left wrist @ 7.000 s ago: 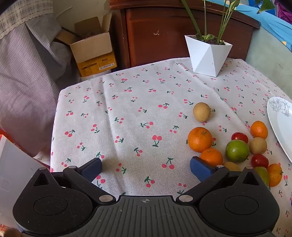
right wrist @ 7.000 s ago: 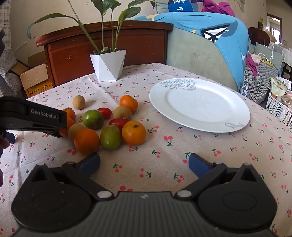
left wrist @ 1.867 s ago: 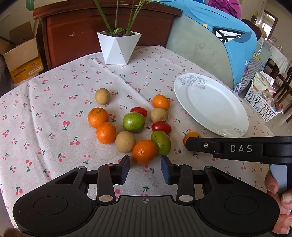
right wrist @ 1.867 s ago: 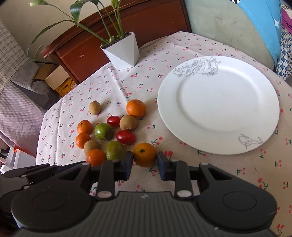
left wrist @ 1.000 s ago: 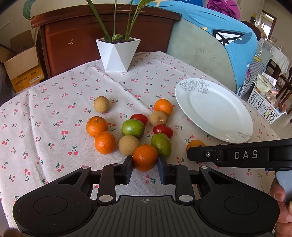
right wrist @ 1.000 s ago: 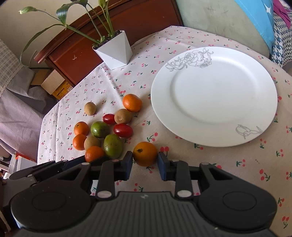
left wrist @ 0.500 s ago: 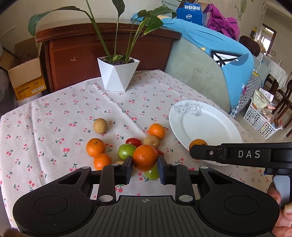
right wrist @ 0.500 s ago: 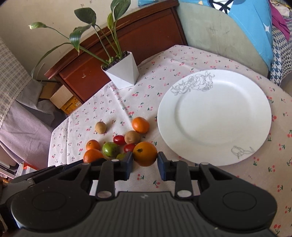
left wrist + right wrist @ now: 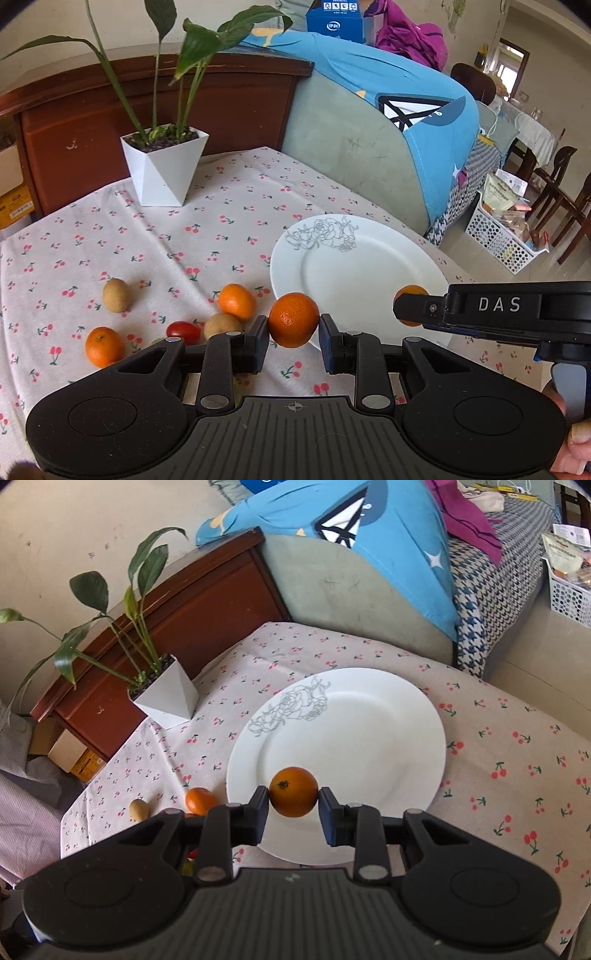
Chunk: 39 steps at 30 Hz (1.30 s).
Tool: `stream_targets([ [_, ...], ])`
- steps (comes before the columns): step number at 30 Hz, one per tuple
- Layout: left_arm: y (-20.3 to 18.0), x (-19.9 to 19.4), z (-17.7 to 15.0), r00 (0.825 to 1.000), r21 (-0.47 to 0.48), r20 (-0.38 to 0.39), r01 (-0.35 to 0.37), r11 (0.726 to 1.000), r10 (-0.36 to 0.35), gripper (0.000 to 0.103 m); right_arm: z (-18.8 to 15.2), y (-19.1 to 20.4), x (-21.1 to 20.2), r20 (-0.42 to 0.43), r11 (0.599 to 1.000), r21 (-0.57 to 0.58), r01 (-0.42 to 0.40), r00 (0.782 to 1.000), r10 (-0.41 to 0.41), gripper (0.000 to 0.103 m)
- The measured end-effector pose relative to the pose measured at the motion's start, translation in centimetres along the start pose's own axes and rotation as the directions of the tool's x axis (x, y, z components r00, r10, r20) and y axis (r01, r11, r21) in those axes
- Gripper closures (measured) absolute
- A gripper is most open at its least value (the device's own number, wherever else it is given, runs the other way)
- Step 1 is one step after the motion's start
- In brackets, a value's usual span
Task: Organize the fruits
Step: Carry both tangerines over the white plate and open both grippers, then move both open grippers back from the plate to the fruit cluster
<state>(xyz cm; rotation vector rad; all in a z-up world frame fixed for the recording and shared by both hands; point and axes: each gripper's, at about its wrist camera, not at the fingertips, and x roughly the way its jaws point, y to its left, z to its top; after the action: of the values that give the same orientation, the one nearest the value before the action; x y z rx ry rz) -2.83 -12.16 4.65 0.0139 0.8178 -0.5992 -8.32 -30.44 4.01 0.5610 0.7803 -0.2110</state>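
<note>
Left wrist view: the left hand-held gripper [image 9: 294, 329] is pinching 1 orange [image 9: 293, 319] in the air, over the desk [image 9: 166, 236] just beside the plate [image 9: 354, 266] rim; the right hand-held gripper [image 9: 408, 305], entering from the right, is holding a second orange [image 9: 410, 291] above the plate. 5 fruits are lying on the cloth.

Right wrist view: the right hand-held gripper [image 9: 293, 800] is pinching its orange [image 9: 293, 791] over the near part of the plate [image 9: 369, 716].

Risk: being round, either orange could be rolling off the plate if released high, and the 2 hand-held grippers could be colliding while converging.
</note>
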Motion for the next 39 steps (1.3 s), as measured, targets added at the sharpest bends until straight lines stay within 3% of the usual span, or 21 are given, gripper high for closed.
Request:
stream_targets([
  [10, -1.4, 3.2, 0.3, 0.999, 0.001, -0.041, 0.031, 1.000, -0.031, 0.077, -0.2, -2.2, 0.8, -0.042, 0.994, 0.097, 0.049, 0.998, -0.045, 0.073],
  [20, -1.9, 4.1, 0.2, 0.999, 0.009, -0.046, 0.029, 1.000, -0.028, 0.074, -0.2, -2.8, 0.9, -0.037, 0.990, 0.120, 0.070, 0.997, -0.066, 0.071],
  [23, -2.0, 3.6, 0.4, 0.999, 0.011, -0.032, 0.029, 1.000, -0.029, 0.066, -0.1, -2.9, 0.7, -0.029, 0.989, 0.126, 0.071, 0.997, -0.068, 0.071],
  [24, -2.0, 3.5, 0.4, 0.999, 0.009, -0.029, 0.019, 1.000, -0.018, 0.057, -0.1, -2.9, 0.7, -0.029, 0.989, 0.128, 0.071, 0.997, -0.068, 0.071],
  [39, -0.6, 0.9, 0.2, 0.995, -0.002, -0.045, -0.086, 0.996, 0.086, 0.039, -0.6, -1.6, 0.7, -0.036, 0.997, 0.068, 0.025, 0.999, -0.022, 0.068],
])
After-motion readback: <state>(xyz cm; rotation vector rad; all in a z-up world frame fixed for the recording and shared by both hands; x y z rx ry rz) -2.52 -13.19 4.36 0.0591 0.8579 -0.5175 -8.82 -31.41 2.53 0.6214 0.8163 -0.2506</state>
